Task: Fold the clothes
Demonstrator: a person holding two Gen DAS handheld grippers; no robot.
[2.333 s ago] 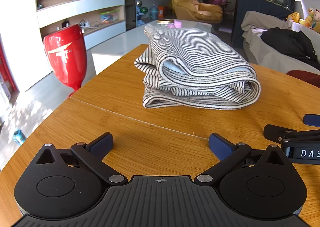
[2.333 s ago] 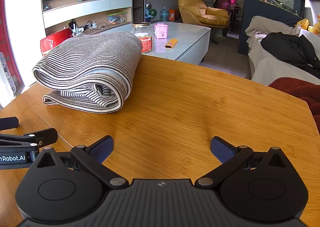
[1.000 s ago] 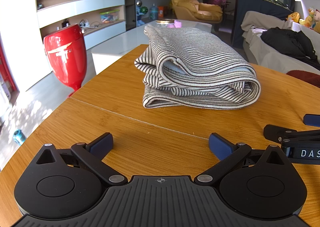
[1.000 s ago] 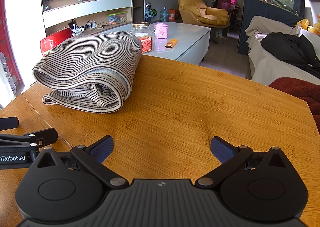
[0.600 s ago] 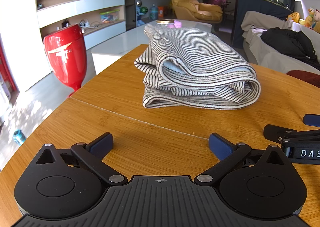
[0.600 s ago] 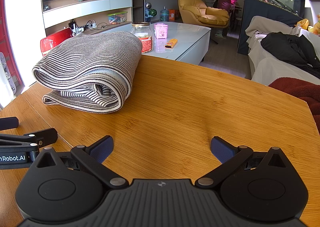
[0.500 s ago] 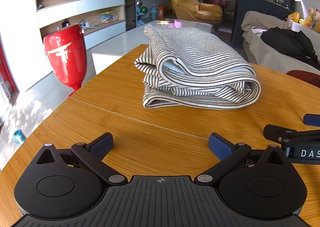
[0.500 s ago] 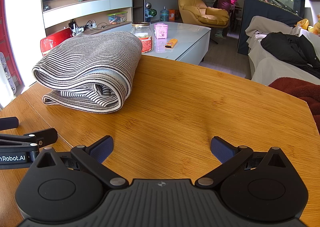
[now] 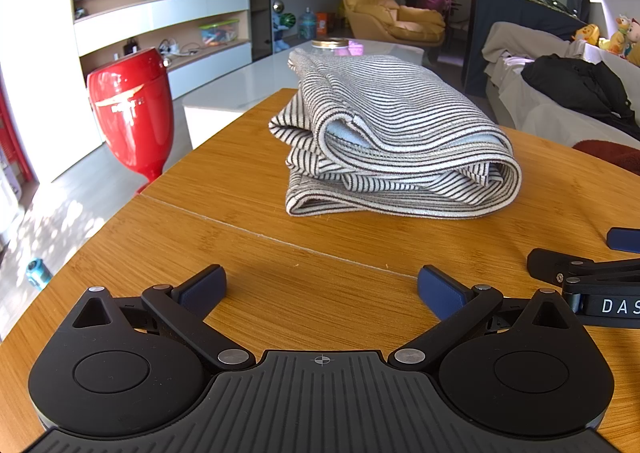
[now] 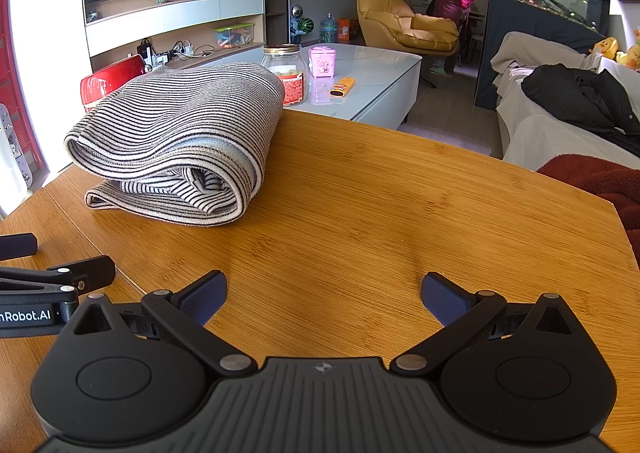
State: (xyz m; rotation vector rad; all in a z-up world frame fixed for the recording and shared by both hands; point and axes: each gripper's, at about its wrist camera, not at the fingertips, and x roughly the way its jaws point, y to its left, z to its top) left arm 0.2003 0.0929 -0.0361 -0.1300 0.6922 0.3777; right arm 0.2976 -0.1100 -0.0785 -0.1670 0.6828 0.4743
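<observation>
The striped garment (image 9: 396, 149) lies folded on the wooden table (image 9: 240, 181), ahead of both tools. The left gripper (image 9: 322, 289) and the right gripper (image 10: 324, 295) are wide open and empty. Best to leave the bundle undisturbed

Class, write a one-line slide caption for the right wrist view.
Open right claw rests low over a wooden table, short of the folded striped garment.
</observation>
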